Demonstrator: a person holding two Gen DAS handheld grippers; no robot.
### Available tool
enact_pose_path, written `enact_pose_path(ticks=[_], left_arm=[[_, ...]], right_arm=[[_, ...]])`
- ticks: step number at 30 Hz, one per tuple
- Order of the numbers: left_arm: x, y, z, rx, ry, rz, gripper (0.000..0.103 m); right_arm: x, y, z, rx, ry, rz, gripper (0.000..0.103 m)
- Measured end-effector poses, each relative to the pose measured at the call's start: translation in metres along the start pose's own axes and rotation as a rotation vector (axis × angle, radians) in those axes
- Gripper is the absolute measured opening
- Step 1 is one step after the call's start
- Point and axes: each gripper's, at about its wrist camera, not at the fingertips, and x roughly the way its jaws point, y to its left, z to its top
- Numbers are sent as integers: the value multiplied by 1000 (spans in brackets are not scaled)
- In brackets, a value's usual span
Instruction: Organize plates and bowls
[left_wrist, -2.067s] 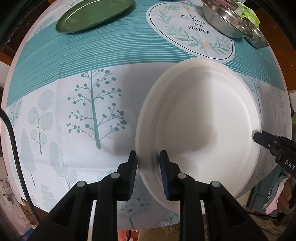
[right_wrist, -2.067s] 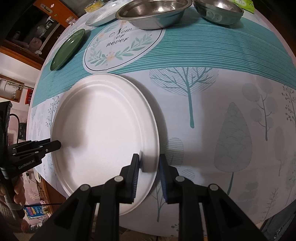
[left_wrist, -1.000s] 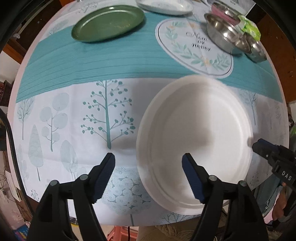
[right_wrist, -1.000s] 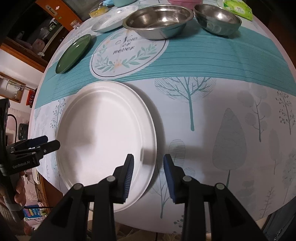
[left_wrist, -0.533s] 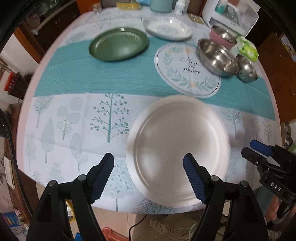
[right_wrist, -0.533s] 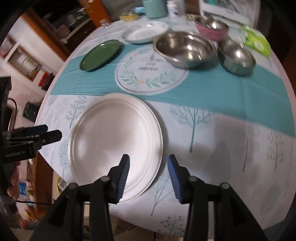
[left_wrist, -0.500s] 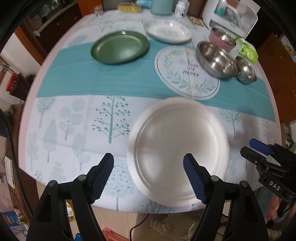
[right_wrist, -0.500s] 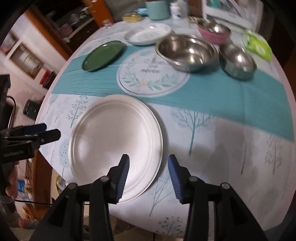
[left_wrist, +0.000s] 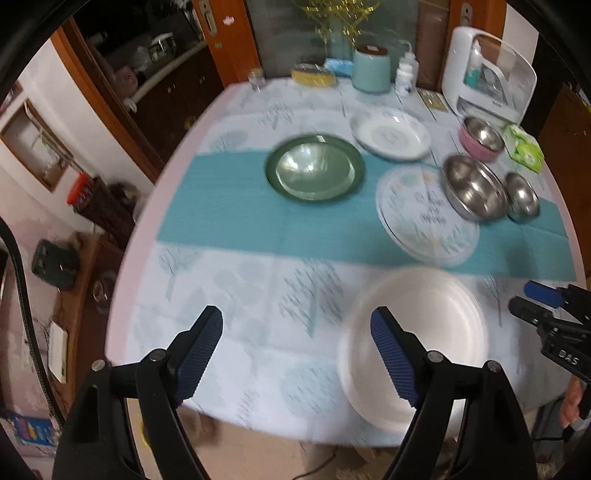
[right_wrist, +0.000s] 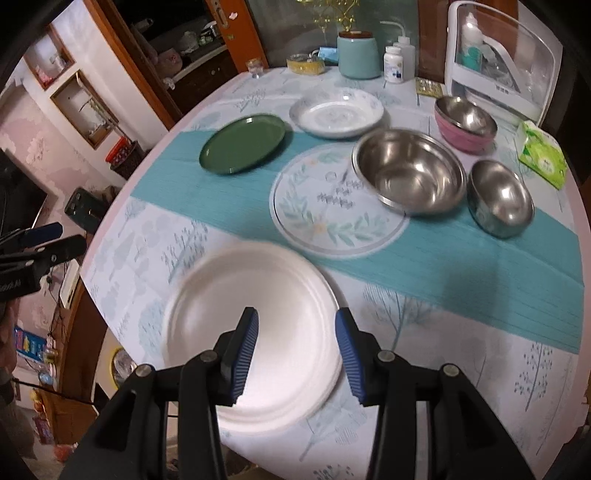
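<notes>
Your left gripper (left_wrist: 297, 341) is spread wide with nothing between its fingers; its jaws have just been opening. Your right gripper (right_wrist: 297, 347) is also parted and empty. The white plate (right_wrist: 255, 332) lies flat on the tablecloth (right_wrist: 461, 332) near the front edge, below both grippers. The green plate (right_wrist: 242, 144) and the steel bowls (right_wrist: 410, 173) stand farther back.
</notes>
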Motion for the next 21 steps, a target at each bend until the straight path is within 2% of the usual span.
enact_pose_path(ticks=[6,10,13,18,21], left_arm=[[15,43,66,71,-87,-23,88],[53,72,114,121,-131,-69,90],[98,89,149,113,-105,-108,90],[167,102,188,39,-33,-233,90],[203,101,201,18,-2,-247,90]], right_arm=[[1,12,49,122,-33,4,44],[14,22,85,240,-65,30,49],[35,28,111,312,-80,20,50],[74,36,149,381,-76,-7,50],[95,38,168,397,-65,-46,50]])
